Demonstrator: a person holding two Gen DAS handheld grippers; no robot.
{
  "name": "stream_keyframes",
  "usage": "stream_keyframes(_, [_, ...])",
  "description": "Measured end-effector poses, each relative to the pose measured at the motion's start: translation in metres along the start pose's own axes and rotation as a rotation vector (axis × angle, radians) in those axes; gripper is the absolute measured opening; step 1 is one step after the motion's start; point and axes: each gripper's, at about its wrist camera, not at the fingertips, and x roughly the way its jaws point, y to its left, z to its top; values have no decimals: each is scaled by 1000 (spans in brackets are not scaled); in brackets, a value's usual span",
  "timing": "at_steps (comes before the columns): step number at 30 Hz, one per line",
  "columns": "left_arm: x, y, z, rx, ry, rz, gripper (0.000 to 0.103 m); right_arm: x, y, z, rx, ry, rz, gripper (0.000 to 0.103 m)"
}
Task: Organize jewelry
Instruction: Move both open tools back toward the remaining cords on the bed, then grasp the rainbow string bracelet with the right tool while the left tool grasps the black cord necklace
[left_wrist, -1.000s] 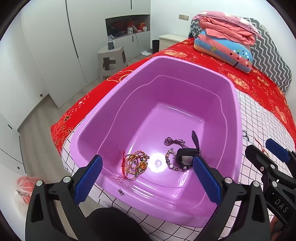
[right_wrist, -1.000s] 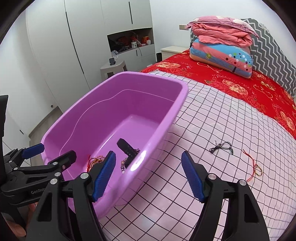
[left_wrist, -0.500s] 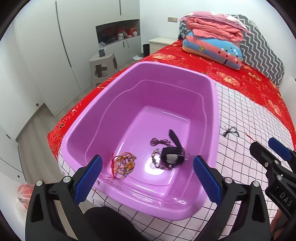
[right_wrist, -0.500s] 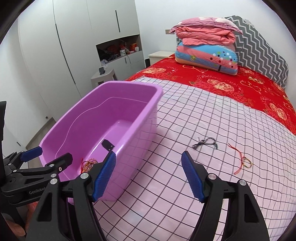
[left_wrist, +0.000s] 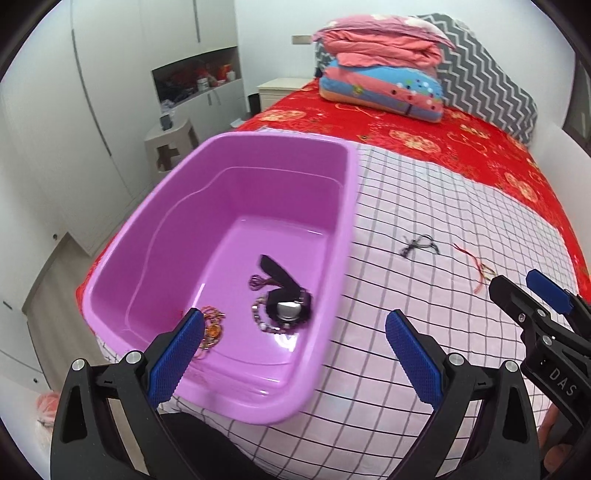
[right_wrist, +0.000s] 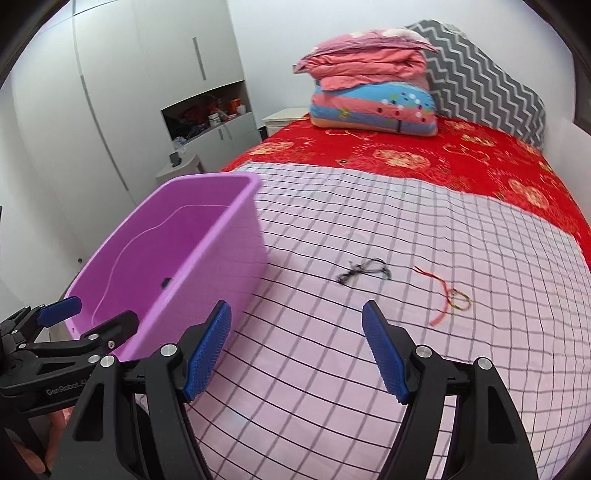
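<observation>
Both claws gape wide, holding nothing: left claw (left_wrist: 293, 350) over the tub (left_wrist: 347, 206), black cord (right_wrist: 365, 271) ahead of right claw (right_wrist: 297, 350).

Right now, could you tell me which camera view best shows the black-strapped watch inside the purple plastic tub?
The left wrist view: the black-strapped watch lies fully visible on the purple plastic tub floor. The right wrist view shows only a dark strap tip behind the wall.

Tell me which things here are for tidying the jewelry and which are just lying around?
For the job: purple tub, black cord, red string bracelet, watch, bead bracelet.

Just there: folded quilts, grey stool.
</observation>
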Motion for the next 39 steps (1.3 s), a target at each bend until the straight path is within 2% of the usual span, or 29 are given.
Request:
stream_keyframes(12, [4, -72, -9, 99, 7, -106, 96, -18, -83, -28, 131, -1, -98, 70])
stream_keyframes(20, [23, -111, -12, 145, 5, -139, 96, -12, -129, -43, 183, -5, -153, 70])
stream_keyframes(27, [78, -141, -11, 160, 38, -168, 96, 28, -174, -58, 227, 35, -181, 70])
stream_keyframes(39, [189, -180, 21, 190, 83, -115, 96, 128, -231, -46, 279, 110, -203, 70])
